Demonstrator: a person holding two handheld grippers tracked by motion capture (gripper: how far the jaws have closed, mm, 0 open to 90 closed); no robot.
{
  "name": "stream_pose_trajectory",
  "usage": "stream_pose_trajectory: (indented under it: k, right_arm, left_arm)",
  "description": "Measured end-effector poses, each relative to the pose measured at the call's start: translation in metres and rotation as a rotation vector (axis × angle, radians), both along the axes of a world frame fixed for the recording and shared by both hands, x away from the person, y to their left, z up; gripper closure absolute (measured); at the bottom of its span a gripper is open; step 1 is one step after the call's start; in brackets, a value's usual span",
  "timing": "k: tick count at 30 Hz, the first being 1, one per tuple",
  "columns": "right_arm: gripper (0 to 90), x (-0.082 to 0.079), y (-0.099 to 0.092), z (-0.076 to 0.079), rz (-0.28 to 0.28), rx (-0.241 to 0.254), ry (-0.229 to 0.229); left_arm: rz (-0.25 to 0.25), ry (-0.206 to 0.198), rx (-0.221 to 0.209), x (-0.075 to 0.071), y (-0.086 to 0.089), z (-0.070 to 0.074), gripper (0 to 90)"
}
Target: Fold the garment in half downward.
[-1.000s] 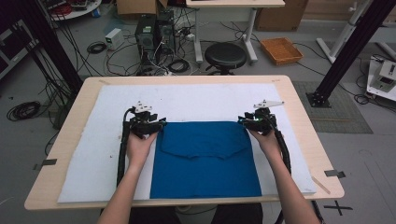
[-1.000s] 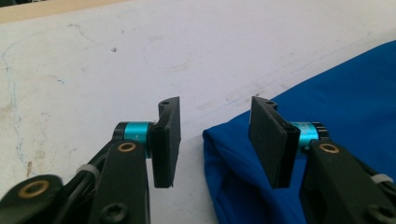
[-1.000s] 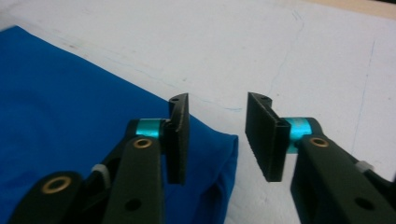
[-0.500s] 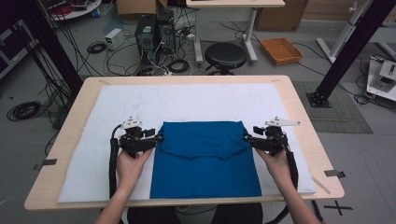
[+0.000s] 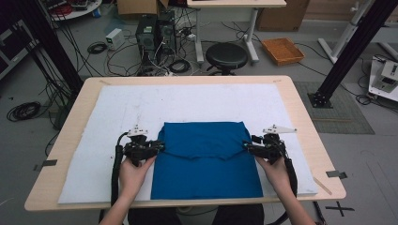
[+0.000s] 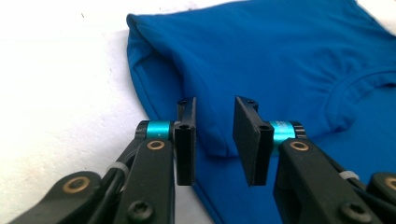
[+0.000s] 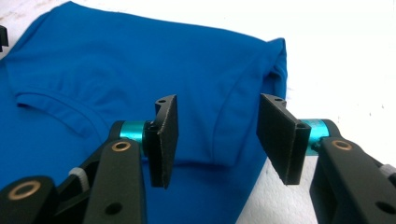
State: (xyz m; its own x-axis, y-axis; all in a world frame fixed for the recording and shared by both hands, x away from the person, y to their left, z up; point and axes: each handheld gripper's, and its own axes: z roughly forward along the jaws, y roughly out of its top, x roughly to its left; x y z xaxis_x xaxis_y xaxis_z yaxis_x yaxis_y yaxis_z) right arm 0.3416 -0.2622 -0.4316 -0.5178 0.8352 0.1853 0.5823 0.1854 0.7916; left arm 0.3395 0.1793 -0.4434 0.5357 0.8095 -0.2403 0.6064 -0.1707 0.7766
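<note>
High view: the blue shirt (image 5: 206, 159), folded, lies on the white mat (image 5: 187, 101) between the two grippers. The left gripper (image 5: 158, 146) sits at the shirt's left edge, the right gripper (image 5: 246, 146) at its right edge; bare mat extends beyond each gripper outward and ahead, while the table rim (image 5: 300, 117) lies well apart from both. Against half a second ago, both hands sit nearer the person and the folded-over top flap reaches further down the shirt.

Left gripper view: the left gripper (image 6: 214, 140) stands with jaws apart, having just been closing, a folded sleeve corner of the shirt (image 6: 280, 56) between the pads but not pinched (a gap shows on both sides). Open mat lies to its left.

Right gripper view: the right gripper (image 7: 218, 140) is spread, jaws just closing somewhat, the shirt (image 7: 116, 74) edge between them unpressed. Clear mat lies to its right.
</note>
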Motion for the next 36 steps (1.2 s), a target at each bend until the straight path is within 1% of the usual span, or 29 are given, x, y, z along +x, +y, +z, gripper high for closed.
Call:
stream_pose_trajectory:
  k: [2,5,7,10,12,15,16,17,19,20,21,22,23,27,28,30,31,33,36]
  right_arm:
    - [53.0,0.0,-0.001,-0.001,-0.006,0.002,0.01]
    - [60.5,0.0,-0.002,-0.002,-0.011,-0.004,0.011]
    - [62.6,0.0,-0.002,-0.003,-0.013,-0.007,0.023]
    - [65.2,0.001,0.001,-0.006,-0.015,-0.026,0.038]
    - [65.7,0.001,0.002,-0.008,-0.02,-0.041,0.054]
    - [67.0,0.003,0.003,-0.012,-0.027,-0.056,0.069]
    - [67.6,0.003,0.003,-0.013,-0.028,-0.059,0.07]
    - [70.2,0.003,0.003,-0.013,-0.027,-0.061,0.079]
    - [72.6,0.003,0.003,-0.014,-0.014,-0.066,0.075]
    - [72.7,0.003,0.004,-0.014,-0.014,-0.065,0.077]
    - [72.7,0.003,0.004,-0.014,-0.011,-0.064,0.076]
    - [72.7,0.003,0.004,-0.014,-0.01,-0.062,0.075]
    - [72.6,0.003,0.004,-0.014,-0.011,-0.057,0.078]
    - [72.6,0.004,0.005,-0.015,-0.009,-0.059,0.088]
    - [72.6,0.005,0.005,-0.015,-0.009,-0.062,0.089]
    - [76.4,0.005,0.006,-0.016,-0.005,-0.066,0.094]
    - [80.6,0.005,0.006,-0.016,0.006,-0.065,0.092]
    - [84.4,0.005,0.006,-0.016,0.009,-0.059,0.094]
    - [85.5,0.004,0.006,-0.015,0.016,-0.064,0.079]
  left_arm:
    - [-0.003,-0.002,0.003,0.0,-0.002,-0.001,72.7]
    - [-0.009,-0.011,0.007,0.0,-0.004,-0.001,76.5]
    - [-0.013,-0.013,0.015,0.0,-0.005,-0.002,80.7]
    - [-0.018,-0.017,0.016,-0.001,-0.005,-0.002,83.5]
    - [-0.018,-0.023,0.011,-0.002,-0.005,-0.001,86.0]
    - [-0.015,-0.019,0.002,-0.001,-0.003,0.0,87.6]
    - [-0.014,-0.017,0.002,-0.001,-0.003,0.0,87.6]
    - [-0.014,-0.015,-0.002,-0.001,-0.003,-0.001,87.6]
    - [-0.016,-0.013,-0.005,-0.001,-0.003,0.0,87.3]
    - [0.0,-0.008,-0.014,0.0,-0.003,0.0,84.4]
    - [0.006,0.006,-0.022,0.0,-0.002,0.0,74.4]
    - [0.005,0.017,-0.03,0.001,-0.001,0.0,71.7]
    - [0.008,0.017,-0.027,0.001,-0.001,0.0,70.4]
    - [-0.009,0.019,-0.01,0.001,-0.004,-0.001,70.5]
    - [-0.013,0.022,0.002,0.001,-0.006,0.0,70.9]
    - [-0.024,0.022,0.014,0.002,-0.009,0.0,75.0]
    - [-0.027,0.022,0.021,0.002,-0.011,0.0,78.5]
    - [-0.038,0.011,0.042,0.002,-0.013,0.002,87.0]
    - [-0.036,-0.008,0.035,0.002,-0.014,0.004,89.2]
